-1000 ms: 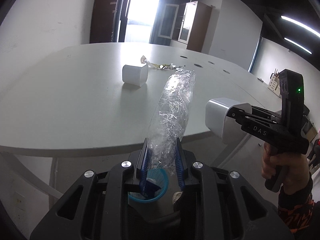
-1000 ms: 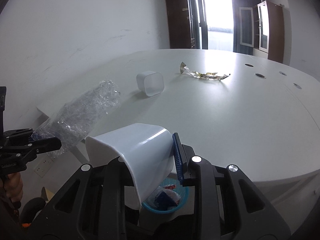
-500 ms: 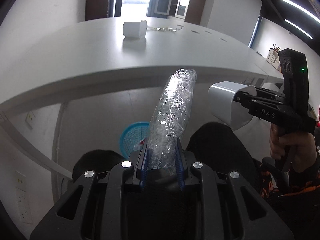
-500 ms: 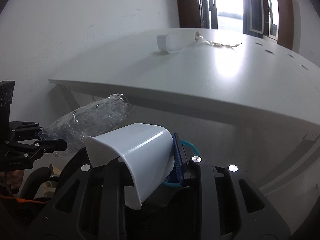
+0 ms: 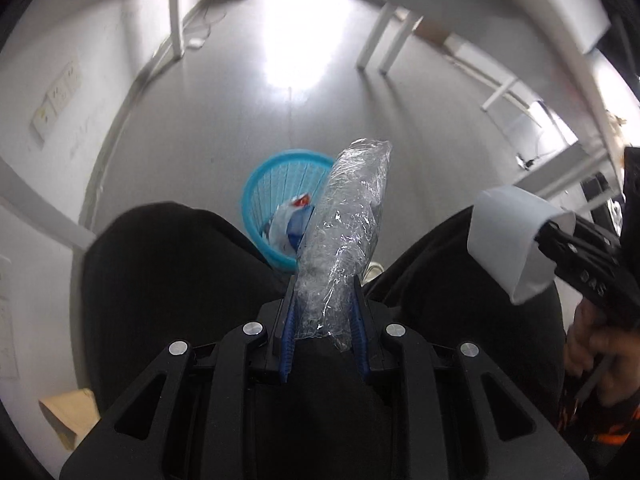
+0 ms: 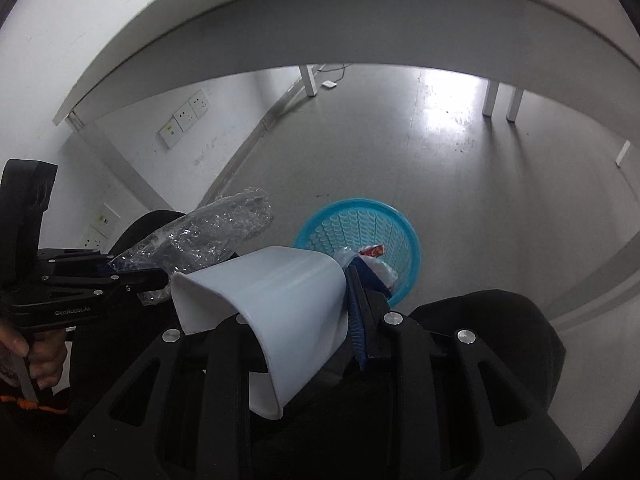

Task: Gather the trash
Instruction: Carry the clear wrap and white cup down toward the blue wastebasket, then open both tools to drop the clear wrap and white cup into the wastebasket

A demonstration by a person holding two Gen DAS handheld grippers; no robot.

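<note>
Both grippers have been lowered from table height to below the table edge (image 6: 280, 20), so the tabletop seen a second ago is now overhead and the floor (image 5: 240, 120) is in view. The left gripper (image 5: 323, 308) is clamped on a crushed clear plastic bottle (image 5: 348, 216), which is held between the blue pads (image 5: 289, 320) and pointed down over a blue basket (image 5: 276, 172). The right gripper (image 6: 304, 320) is closed on the wall of a white cup (image 6: 280, 292), which is tilted on its side above the same basket (image 6: 400, 224). The basket is stood on the floor between the person's dark-clothed knees (image 5: 168, 264), and wrappers (image 5: 292, 224) are already seen inside it. Wall sockets (image 6: 184, 118) are seen beside the table leg.
</note>
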